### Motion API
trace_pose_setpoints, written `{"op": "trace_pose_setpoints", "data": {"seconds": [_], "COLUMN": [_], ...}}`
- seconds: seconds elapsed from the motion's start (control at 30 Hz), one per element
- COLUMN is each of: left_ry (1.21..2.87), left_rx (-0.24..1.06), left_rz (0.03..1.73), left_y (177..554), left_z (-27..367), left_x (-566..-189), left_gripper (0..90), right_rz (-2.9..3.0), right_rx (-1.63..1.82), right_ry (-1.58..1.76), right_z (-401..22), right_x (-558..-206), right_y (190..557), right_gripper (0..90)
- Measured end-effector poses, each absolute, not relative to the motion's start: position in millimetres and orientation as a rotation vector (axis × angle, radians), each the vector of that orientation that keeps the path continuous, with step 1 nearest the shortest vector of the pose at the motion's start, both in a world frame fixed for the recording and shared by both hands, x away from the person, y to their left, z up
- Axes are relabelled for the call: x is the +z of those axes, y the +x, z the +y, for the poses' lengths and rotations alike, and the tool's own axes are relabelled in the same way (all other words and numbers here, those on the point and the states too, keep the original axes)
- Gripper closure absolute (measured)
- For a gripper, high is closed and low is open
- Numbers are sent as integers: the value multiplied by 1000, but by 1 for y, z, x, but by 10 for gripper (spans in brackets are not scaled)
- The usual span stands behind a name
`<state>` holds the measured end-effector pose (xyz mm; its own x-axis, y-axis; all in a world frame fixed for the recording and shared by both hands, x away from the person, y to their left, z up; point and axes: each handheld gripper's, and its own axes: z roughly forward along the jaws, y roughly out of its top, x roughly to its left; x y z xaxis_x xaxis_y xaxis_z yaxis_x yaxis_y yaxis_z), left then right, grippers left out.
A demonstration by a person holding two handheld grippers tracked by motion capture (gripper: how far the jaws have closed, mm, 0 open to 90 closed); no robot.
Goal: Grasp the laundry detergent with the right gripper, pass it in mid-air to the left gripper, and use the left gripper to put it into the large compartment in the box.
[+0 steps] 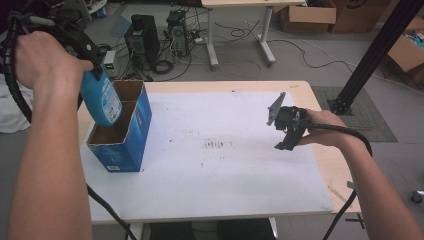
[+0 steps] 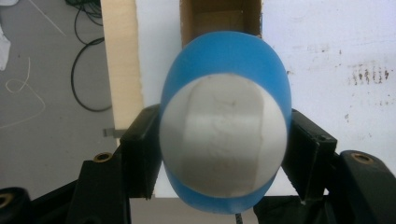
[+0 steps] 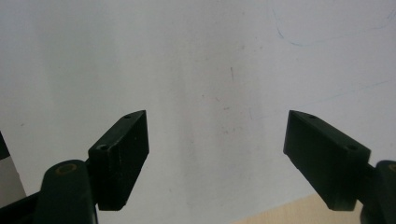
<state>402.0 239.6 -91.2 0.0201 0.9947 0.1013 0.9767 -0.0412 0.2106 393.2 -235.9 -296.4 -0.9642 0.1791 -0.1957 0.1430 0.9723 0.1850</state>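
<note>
Blue plastic bottle with a white cap and a printed label (image 1: 102, 100): held upright by the left gripper (image 1: 80, 47), whose black jaws clamp its sides just under the cap. In the left gripper view the cap faces the camera, one jaw pressed on each flank of the bottle (image 2: 224, 121). The bottle hangs over the near compartment of the open-topped blue cardboard box with two brown-lined compartments (image 1: 122, 132), its base at about the level of the rim; contact with the box cannot be told.

The box stands at the left end of the white board (image 1: 225, 165) laid over the pale wooden table (image 1: 335, 165).

Right gripper (image 1: 287, 142): over the right side of the board, well apart from the box, jaws spread wide with nothing between them (image 3: 217, 158).
</note>
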Motion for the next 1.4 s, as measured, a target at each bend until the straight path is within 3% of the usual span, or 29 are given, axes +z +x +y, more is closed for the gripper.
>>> {"op": "trace_pose_setpoints", "data": {"seconds": [1.4], "left_ry": [2243], "left_rx": [223], "left_rz": [2186], "left_y": [419], "left_z": [237], "left_x": [-205], "left_gripper": [385], "right_rz": [2911], "right_rx": [262], "right_ry": [240], "right_z": [-241], "right_x": [-299], "right_y": [388], "right_gripper": [232]}}
